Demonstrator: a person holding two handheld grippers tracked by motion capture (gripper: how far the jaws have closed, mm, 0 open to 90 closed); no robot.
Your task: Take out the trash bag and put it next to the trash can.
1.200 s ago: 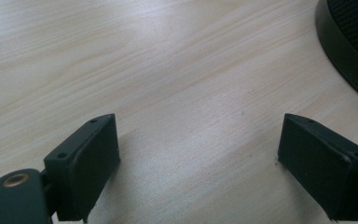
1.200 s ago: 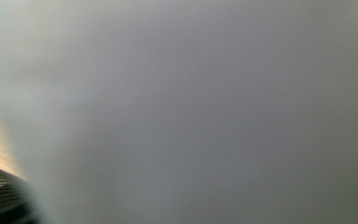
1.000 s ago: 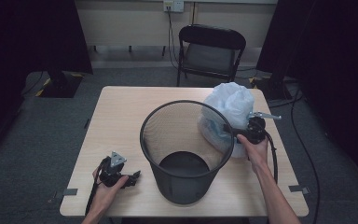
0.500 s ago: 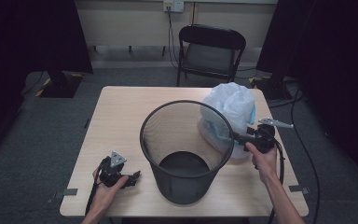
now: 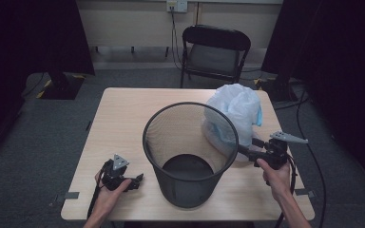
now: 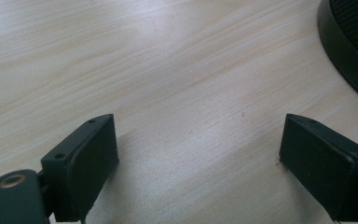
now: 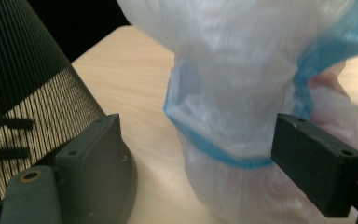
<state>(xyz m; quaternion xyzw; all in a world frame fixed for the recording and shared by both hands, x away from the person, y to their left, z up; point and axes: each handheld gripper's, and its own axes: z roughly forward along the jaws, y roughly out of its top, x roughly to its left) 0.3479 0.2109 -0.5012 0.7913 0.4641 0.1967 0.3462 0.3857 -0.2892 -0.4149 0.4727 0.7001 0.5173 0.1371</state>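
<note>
On table [image 5: 123, 118]: one mesh bin [image 5: 190, 152], one white bag [image 5: 235, 118], two grippers.

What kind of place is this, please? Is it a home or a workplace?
Probably a studio or lab set up for recording, not a home: black curtains hang at both sides, cables run over a grey carpet, and a folding chair stands behind a plain wooden table.

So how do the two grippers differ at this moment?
The left gripper rests low on the table beside the bin, with bare wood between its jaws; the right gripper is held up beside the bin's rim, pointing at the bag, which sits between its jaws unpinched. Both are open and hold nothing.
</note>
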